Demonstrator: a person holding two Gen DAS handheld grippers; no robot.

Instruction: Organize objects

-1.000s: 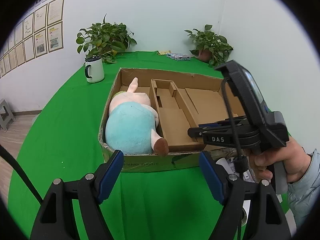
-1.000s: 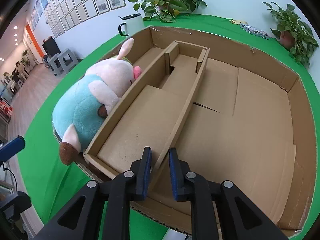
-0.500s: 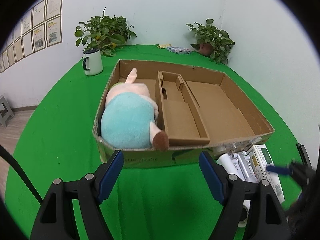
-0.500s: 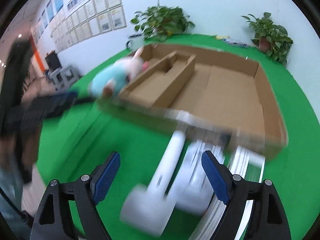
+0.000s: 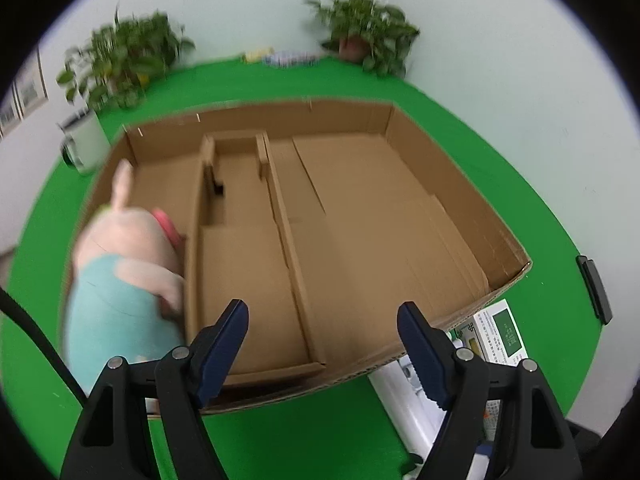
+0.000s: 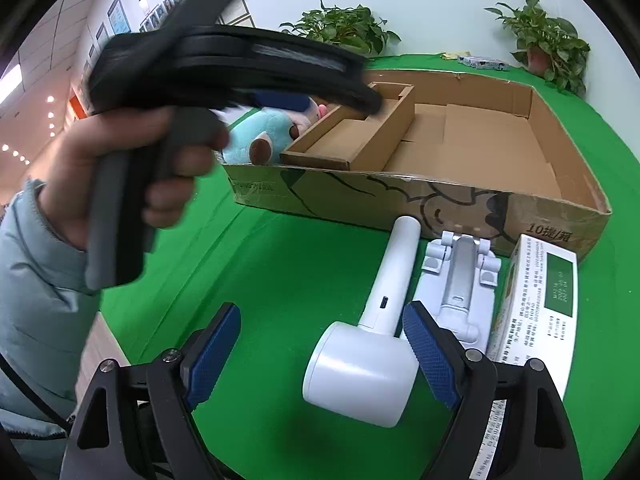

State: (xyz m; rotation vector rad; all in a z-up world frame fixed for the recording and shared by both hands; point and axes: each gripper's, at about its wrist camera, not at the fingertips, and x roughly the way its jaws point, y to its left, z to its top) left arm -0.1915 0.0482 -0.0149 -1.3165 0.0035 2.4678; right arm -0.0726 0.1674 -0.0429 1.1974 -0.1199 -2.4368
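Since a second ago: right tongs (image 6: 322,354) pulled back out of the cardboard box (image 6: 460,196) and sprung wide apart, now hovering over the green bench (image 6: 288,272) near its front edge; left tongs (image 5: 322,344) swung in over the box's near wall.

Right tongs: blue pads well apart, clamped on nothing, the round head of a white handheld device (image 6: 360,372) lying between them, its handle pointing toward the box. Just beside it, a pale grey folding stand (image 6: 460,280), then a white and green carton (image 6: 536,300), all three flat on the bench against the box's near wall.

Left tongs: apart, jaws closing slightly, nothing between the pads (image 5: 224,344); poised above the middle compartment (image 5: 244,280) of the box. Held in the person's left hand (image 6: 120,164), pale blue sleeve (image 6: 36,300) at the wrist.

Inside the box: plush pig (image 5: 124,280) in a teal outfit, filling the left compartment, snout toward the far wall; middle and right compartments bare cardboard.

Along the bench's far edge: white mug (image 5: 82,146) at the left corner, two potted plants (image 5: 360,28), some small packets (image 5: 288,58) between them.
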